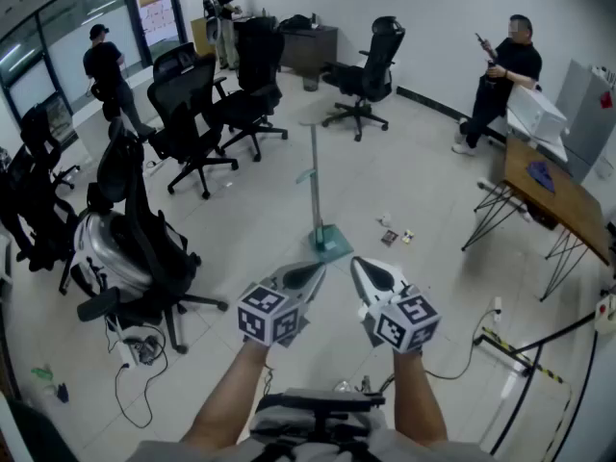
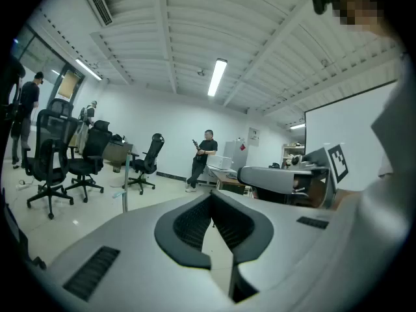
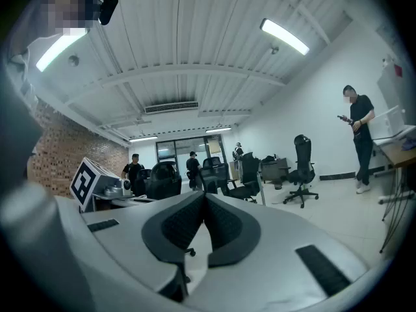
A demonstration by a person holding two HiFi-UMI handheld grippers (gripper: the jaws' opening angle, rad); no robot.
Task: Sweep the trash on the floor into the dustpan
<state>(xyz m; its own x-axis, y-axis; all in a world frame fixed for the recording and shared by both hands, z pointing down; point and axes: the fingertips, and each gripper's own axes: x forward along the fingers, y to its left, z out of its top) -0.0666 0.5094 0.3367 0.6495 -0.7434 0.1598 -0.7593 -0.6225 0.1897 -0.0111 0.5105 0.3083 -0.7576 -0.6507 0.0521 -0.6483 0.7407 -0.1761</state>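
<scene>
Pale floor tiles [image 1: 414, 162]: trash [image 1: 390, 238] is seen right of centre, just beside the upright dustpan [image 1: 327, 242], likely parked there for sweeping. Closed and empty, left gripper [image 1: 313, 272] and right gripper [image 1: 364, 266] are held idle.

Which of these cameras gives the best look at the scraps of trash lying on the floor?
The head view: it looks down on the trash, small scraps just right of the upright dustpan. Neither gripper view shows it; both look level across the room.

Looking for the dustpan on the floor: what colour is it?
The dustpan is pale green; the head view shows it best.
</scene>
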